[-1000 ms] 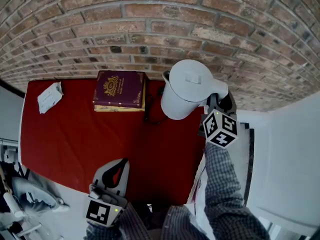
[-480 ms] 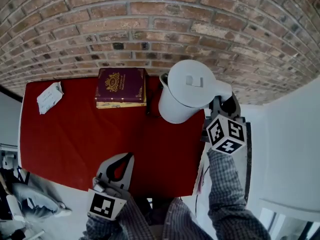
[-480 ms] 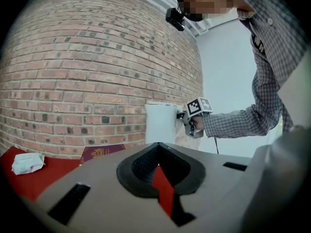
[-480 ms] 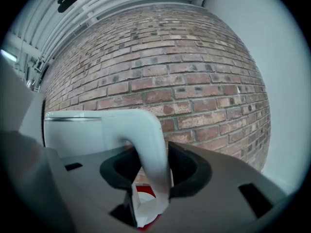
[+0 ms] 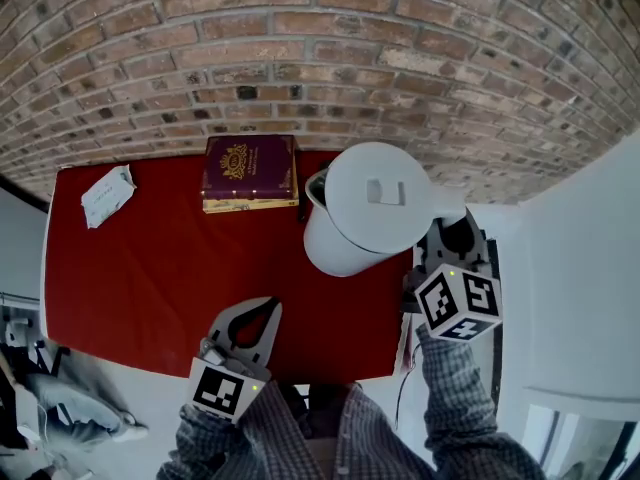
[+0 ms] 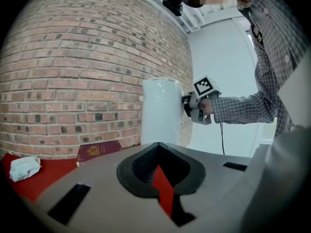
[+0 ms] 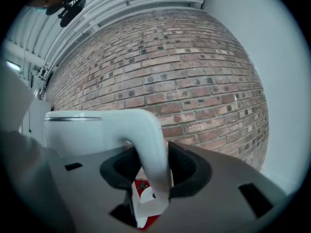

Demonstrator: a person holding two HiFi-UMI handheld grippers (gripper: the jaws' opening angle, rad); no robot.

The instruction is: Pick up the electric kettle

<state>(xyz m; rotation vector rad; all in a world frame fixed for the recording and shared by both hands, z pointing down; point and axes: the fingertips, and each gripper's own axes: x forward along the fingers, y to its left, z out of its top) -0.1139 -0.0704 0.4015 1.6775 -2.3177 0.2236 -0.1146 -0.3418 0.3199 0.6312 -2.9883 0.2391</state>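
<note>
The white electric kettle (image 5: 365, 208) hangs clear of the red-covered table (image 5: 140, 268), its lid facing me. My right gripper (image 5: 450, 240) is shut on the kettle's handle at its right side. In the right gripper view the curved white handle (image 7: 148, 144) runs down between the dark pads of that gripper (image 7: 153, 176). My left gripper (image 5: 262, 316) hovers over the table's front edge, shut and holding nothing. From the left gripper view, past the gripper's joined tips (image 6: 158, 147), the kettle (image 6: 160, 111) stands tall against the brick wall.
A maroon book (image 5: 250, 171) lies at the back of the table by the brick wall (image 5: 300, 58). A white crumpled packet (image 5: 107, 193) sits at the back left corner. Right of the table is a white wall (image 5: 580, 298), with a thin cable (image 5: 405, 373) hanging there.
The right gripper has lifted the kettle and carried it toward me; it looks bigger and lower in the picture. The left gripper has drifted slightly right along the front edge.
</note>
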